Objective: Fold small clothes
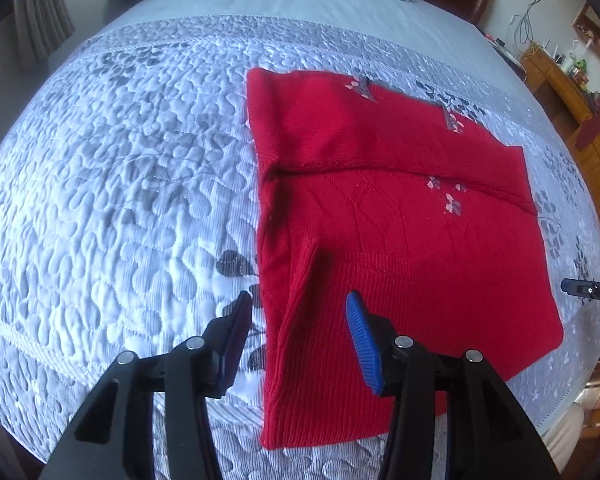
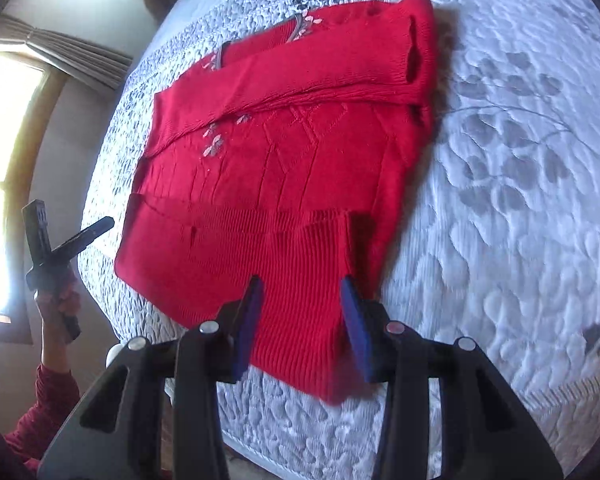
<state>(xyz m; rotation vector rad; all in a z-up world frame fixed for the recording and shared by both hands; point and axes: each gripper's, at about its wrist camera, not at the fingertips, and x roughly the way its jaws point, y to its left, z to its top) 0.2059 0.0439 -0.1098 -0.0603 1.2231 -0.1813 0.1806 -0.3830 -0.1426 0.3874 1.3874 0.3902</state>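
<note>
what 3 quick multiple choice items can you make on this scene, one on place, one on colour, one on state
1. Where does the sweater lie?
A. on a quilted bedspread
B. on a wooden floor
C. in a basket

2. What colour is the sweater?
A. green
B. red
C. yellow

3. How do the jaws of the left gripper and the right gripper stand?
A. both clamped on cloth
B. one clamped, one apart
C. both apart, nothing pinched

Answers:
1. A, the grey-leaf quilted bedspread shows all around the garment in both wrist views.
2. B, the knit is bright red with small pink and grey flowers.
3. C, in each wrist view the blue pads stand apart above the ribbed hem, with no cloth pressed between them.
</note>
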